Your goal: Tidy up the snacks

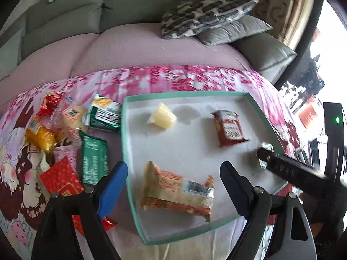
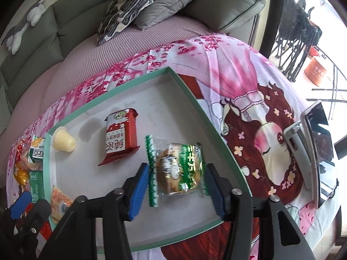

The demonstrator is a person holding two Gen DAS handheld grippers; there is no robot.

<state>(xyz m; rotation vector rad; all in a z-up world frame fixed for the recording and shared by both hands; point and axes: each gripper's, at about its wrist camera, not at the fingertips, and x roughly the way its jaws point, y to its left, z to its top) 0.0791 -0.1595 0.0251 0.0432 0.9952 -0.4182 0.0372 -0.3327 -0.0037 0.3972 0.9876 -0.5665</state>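
Note:
A green-rimmed white tray (image 1: pixel 124 143) (image 2: pixel 190 91) lies on the pink printed cloth. In it are a pale jelly cup (image 1: pixel 161 116) (image 2: pixel 64 142), a red biscuit packet (image 1: pixel 231 129) (image 2: pixel 122 138) and an orange-and-cream packet (image 1: pixel 177 191) (image 2: pixel 59 202). My left gripper (image 1: pixel 173 175) is open and empty, above the orange packet. My right gripper (image 2: pixel 177 177) has its blue pads (image 2: pixel 138 191) on both sides of a green-wrapped cake (image 2: pixel 180 171) on the tray; it looks closed on it. In the left wrist view the right gripper (image 1: pixel 263 151) enters from the right.
A heap of loose snacks (image 1: pixel 65 134) (image 2: pixel 28 158) lies on the cloth left of the tray. A phone on a stand (image 2: pixel 312 151) is at the right. Cushions (image 1: pixel 208 14) sit on the sofa behind.

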